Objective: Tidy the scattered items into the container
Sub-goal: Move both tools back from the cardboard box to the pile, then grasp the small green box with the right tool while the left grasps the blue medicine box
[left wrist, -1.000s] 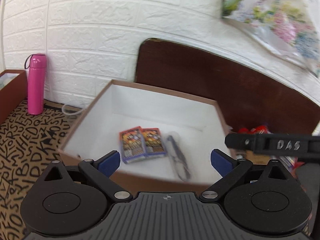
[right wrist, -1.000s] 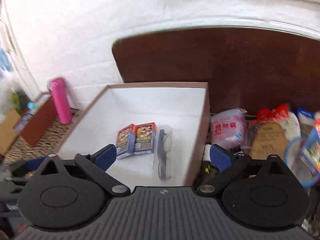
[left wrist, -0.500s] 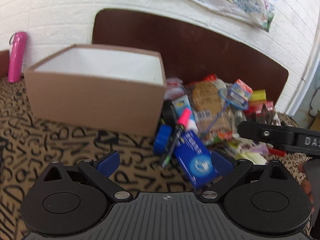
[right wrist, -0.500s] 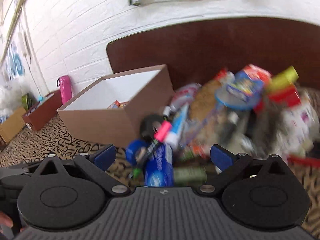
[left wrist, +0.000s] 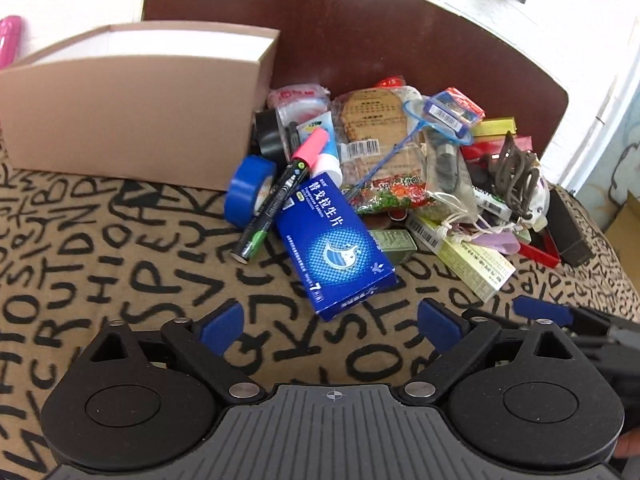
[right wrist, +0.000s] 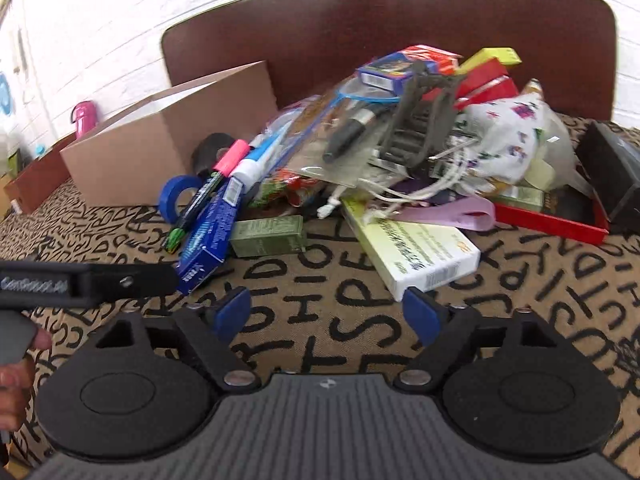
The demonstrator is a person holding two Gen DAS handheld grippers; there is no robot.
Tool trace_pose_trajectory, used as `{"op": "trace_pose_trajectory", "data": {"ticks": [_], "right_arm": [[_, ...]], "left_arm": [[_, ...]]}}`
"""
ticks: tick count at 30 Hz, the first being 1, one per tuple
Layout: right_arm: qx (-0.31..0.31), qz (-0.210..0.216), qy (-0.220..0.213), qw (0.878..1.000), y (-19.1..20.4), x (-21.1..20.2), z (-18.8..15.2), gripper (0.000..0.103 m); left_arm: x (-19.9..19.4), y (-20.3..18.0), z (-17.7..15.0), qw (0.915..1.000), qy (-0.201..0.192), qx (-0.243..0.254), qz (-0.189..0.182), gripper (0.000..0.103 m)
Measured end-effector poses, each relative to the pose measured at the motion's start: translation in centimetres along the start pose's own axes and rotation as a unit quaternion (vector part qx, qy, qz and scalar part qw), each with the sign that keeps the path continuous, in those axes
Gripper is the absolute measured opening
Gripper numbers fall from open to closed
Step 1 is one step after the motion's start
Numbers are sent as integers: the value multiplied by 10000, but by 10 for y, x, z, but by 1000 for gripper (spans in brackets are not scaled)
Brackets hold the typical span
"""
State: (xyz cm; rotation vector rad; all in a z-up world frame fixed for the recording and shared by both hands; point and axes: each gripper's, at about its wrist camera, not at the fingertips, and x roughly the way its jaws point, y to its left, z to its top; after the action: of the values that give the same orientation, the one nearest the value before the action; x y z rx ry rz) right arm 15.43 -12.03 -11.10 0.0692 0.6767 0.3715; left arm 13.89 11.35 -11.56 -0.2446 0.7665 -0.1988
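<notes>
Your left gripper [left wrist: 331,320], jaws spread, just narrowing, nothing between: blue medicine box [left wrist: 334,240] lies at 12 o'clock, long axis 11-to-5. Right gripper [right wrist: 327,312] likewise; white-green carton [right wrist: 412,248] at 1 o'clock.

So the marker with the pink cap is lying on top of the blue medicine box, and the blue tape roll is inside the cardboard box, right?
Not quite. The marker does lie on the blue medicine box, but the blue tape roll is outside the cardboard box, on the patterned cloth against the box's outer wall. The left wrist view shows it.
</notes>
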Motion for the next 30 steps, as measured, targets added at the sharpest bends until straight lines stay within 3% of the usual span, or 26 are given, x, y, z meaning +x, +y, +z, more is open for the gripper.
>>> {"op": "trace_pose_trajectory", "data": {"ticks": [3,5,7,10,13,17,21,24,30], "right_arm": [[-294,52,59,9995,8,10,1,78],[-437,65,153,9989,12,19,1,66],[-462,113,258,9985,15,27,2,61],[-461,134,315,9984,17,36,3,61],[-505,130,320,9981,17,40,6,61],[-613,109,306,9976,19,44,10,64],[-623,121,280,9976,20,51,12,64],[-706,113,258,9971,23,61,16,67],[-722,252,224,9968,31,77,27,84]], "left_arm": [[7,5,7,9996,83,-261,-87,93],[12,6,12,9994,98,-330,-75,93],[17,5,16,9994,90,-332,-43,92],[27,4,22,9991,148,-387,-69,90],[37,1,27,9989,167,-425,-120,90],[50,5,27,9992,198,-337,118,88],[50,14,25,9994,182,-248,142,61],[43,20,26,9992,208,-303,137,59],[19,34,14,9991,297,-249,154,59]]}}
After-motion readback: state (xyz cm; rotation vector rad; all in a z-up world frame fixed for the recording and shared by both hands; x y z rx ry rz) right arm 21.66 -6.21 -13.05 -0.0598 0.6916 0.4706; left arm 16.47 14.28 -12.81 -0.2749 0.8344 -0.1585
